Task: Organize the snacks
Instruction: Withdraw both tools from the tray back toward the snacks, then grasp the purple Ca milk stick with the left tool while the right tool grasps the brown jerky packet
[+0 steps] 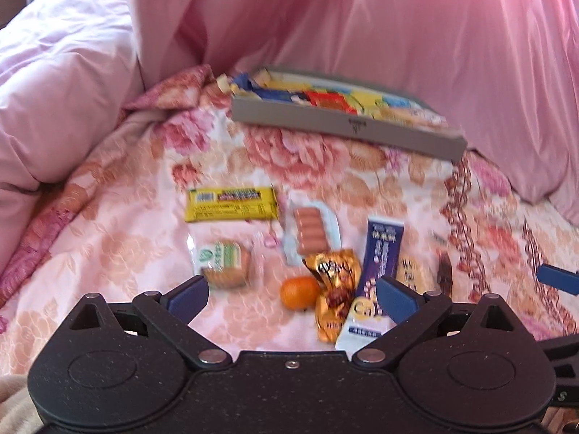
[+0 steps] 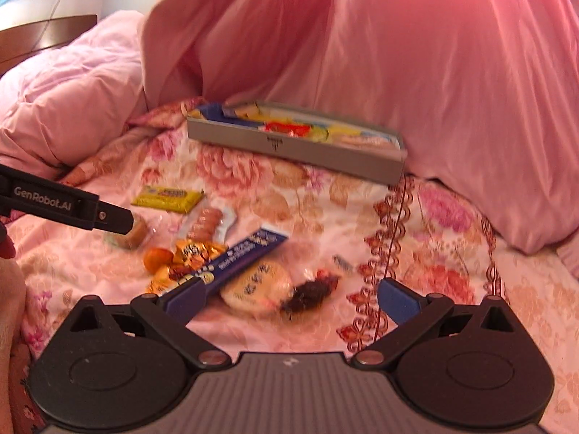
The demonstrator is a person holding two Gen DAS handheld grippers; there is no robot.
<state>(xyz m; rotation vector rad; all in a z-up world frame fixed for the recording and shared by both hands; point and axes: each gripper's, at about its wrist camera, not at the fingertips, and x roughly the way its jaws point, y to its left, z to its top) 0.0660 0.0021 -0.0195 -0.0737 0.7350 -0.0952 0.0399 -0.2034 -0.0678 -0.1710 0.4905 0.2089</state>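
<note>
Several loose snacks lying on flowered bedspread (image 1: 126, 224), grey cardboard tray (image 1: 347, 123) part-filled at twelve o'clock; left gripper (image 1: 291, 298) and right gripper (image 2: 289, 300) both spread wide, empty, hovering; likely next: closing on round orange fruit (image 1: 299, 291).

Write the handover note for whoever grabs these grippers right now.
Left gripper: open, empty, above the loose snacks.
Right gripper: open, empty.
Grey box at the back of the bed already holds several packets.
Left on the bedspread: yellow bar, sausages, bread, orange, gold candy, blue bar, round cake, dark snack.
All still need boxing.
</note>
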